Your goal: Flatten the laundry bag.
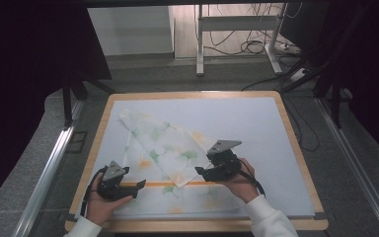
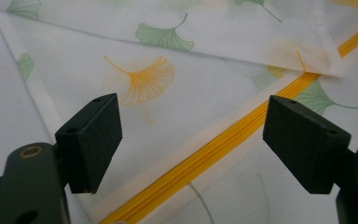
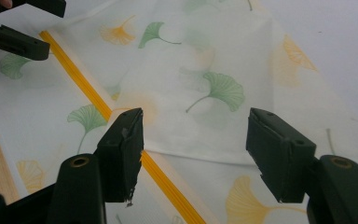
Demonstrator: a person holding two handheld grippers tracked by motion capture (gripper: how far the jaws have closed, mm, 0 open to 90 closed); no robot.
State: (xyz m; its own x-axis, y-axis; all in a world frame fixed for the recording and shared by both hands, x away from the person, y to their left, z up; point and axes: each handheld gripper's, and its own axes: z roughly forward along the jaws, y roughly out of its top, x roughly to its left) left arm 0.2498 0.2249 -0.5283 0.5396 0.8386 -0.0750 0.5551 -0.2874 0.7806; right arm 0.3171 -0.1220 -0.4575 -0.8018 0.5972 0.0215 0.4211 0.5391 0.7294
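Leaf-print cloth cover point(image 1: 163, 148), thin white fabric with green and orange ginkgo leaves and one yellow zipper point(image 1: 170, 184) sewn along its near edge. It lies on the pale mat point(image 1: 256, 128) between the two grippers, one corner folded over so its tip rests on the zipper line.

Left gripper point(image 1: 139, 186): jaws spread wide, holding nothing; the zipper runs on the cloth just ahead of and between them, as the left gripper view shows point(image 2: 186, 165).

Right gripper point(image 1: 201, 171): jaws likewise wide and empty; the folded corner's tip sits directly ahead of the jaws in the right gripper view point(image 3: 177, 140), with the zipper passing under the left jaw.

Step in hand, as judged: a folding or flattening stage, with both tools poised at the near edge and no grip taken.

Next move, as judged: the right gripper would need to settle on the flap's edge and close on a single layer without snagging the zipper.

Count: cloth, one; zipper, one; folded flaps, one; grippers, two; mat, one; wooden table point(image 1: 197, 94), one.
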